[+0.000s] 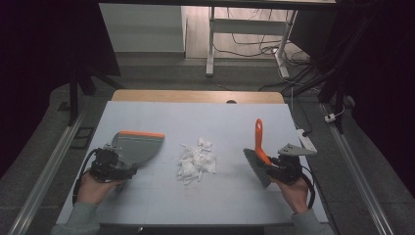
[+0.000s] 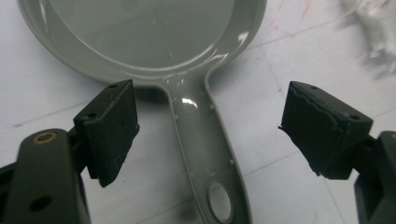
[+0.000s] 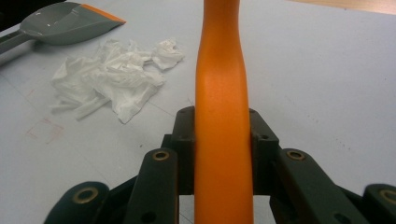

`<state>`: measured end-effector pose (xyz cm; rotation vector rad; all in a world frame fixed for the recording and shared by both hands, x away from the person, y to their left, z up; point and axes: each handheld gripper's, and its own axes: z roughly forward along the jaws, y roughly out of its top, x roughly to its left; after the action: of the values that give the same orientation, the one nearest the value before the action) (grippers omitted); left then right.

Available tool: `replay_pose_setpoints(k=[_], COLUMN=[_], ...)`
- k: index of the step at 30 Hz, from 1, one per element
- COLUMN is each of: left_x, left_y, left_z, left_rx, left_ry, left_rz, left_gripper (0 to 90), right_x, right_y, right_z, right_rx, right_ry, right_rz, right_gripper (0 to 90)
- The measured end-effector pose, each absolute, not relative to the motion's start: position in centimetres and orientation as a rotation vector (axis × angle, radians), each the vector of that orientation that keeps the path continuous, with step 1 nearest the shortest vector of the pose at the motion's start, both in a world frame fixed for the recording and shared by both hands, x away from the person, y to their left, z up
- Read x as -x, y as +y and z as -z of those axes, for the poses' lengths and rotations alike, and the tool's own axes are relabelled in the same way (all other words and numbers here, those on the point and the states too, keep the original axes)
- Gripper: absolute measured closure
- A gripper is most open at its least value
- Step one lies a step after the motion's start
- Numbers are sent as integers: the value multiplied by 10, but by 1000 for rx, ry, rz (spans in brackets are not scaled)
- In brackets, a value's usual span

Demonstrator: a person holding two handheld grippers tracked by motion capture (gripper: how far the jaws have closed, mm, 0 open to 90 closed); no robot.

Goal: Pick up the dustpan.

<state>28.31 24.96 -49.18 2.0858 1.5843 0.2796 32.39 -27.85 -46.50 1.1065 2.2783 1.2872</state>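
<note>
A grey dustpan (image 1: 134, 147) with an orange front lip lies flat on the table at the left. Its handle (image 2: 203, 149) runs between the spread jaws of my left gripper (image 2: 208, 133), which is open and not touching it. At the right, my right gripper (image 1: 274, 164) is shut on the orange handle (image 3: 222, 121) of a hand brush (image 1: 258, 156) whose grey bristles point toward the table's middle. A heap of crumpled white tissue (image 1: 196, 160) lies between dustpan and brush. In the right gripper view I see the tissue (image 3: 109, 77) and the dustpan (image 3: 65, 23) at the upper left.
The work surface is a pale grey board (image 1: 205, 205) on a wooden table. A white power strip (image 1: 306, 139) lies at the board's right edge, just behind my right gripper. Dark stands and cables sit on the floor beyond the table.
</note>
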Motion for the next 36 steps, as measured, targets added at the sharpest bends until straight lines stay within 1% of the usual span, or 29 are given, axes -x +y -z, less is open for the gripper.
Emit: replay_pose_setpoints(k=[8, 14, 17, 19, 21, 22, 23, 27, 31, 34, 36], left_x=[-291, -294, -296, -297, -297, -298, -298, -300, -301, -301, -301], left_y=[248, 249, 251, 252, 252, 252, 252, 254, 255, 257, 258], left_z=[512, 517, 520, 521, 522, 523, 523, 525, 525, 525, 525], left_rx=[-2094, -2066, -2055, -2041, -2032, -2028, -2024, -2014, -2004, -1984, -1973], left_ry=[1636, 1678, 1694, 1706, 1707, 1705, 1706, 1712, 1726, 1722, 1722], left_rz=[-240, -258, -251, -250, -237, -227, -223, -218, -211, -198, -190], left_gripper=[186, 188, 203, 237, 250, 280, 280, 358, 416, 479, 547], right_x=[-324, -323, -323, -323, -323, -323, -323, -322, -322, -322, -322], right_y=[-279, -279, -279, -279, -279, -279, -279, -279, -279, -279, -279], right_z=[466, 467, 466, 466, 467, 467, 467, 467, 467, 467, 467], right_rx=[-1115, -1117, -1115, -1116, -1118, -1116, -1116, -1114, -1115, -1117, -1116], right_ry=[2277, 2275, 2274, 2274, 2274, 2278, 2278, 2273, 2277, 2277, 2277], right_rz=[-1281, -1278, -1276, -1274, -1274, -1270, -1270, -1271, -1264, -1262, -1264], right_gripper=[702, 703, 702, 702, 702, 702, 702, 702, 702, 702, 702])
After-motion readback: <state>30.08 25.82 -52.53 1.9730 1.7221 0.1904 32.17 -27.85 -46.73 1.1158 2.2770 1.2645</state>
